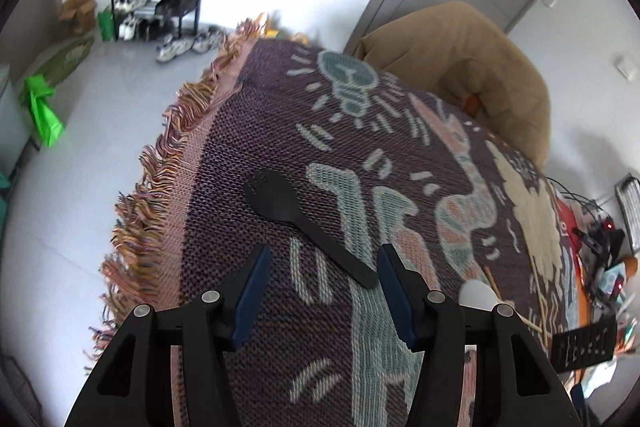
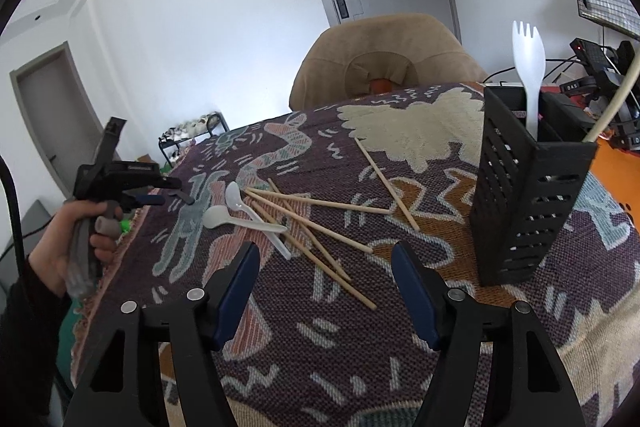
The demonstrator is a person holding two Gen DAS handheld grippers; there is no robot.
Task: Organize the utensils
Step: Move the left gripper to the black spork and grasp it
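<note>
Utensils lie mostly loose on the patterned woven cloth (image 2: 400, 327) that covers the table, so I judge the sorting barely begun. In the right wrist view, a black slotted caddy (image 2: 528, 211) stands upright at the right of the table, and only a white spork (image 2: 529, 67) and one pale stick-like handle (image 2: 612, 99) stand in it. Left to sort, as far as I can see: a scatter of wooden chopsticks (image 2: 320, 223) fanned across the middle of the cloth, two white spoons (image 2: 236, 215) lying among their left ends, and a black spork (image 1: 304, 223) near the fringed left edge. My right gripper (image 2: 324, 287) hangs empty above the cloth, its jaws spread wide, with the near ends of the chopsticks lying between and just ahead of its fingertips and the caddy off to its right. My left gripper (image 1: 322, 287) is also wide apart and holds nothing; in the left wrist view the black spork lies flat and slanted just ahead of it, bowl pointing away to the left, the handle end reaching down between the two fingers, close beside the right one. I cannot tell whether that finger touches the handle.
</note>
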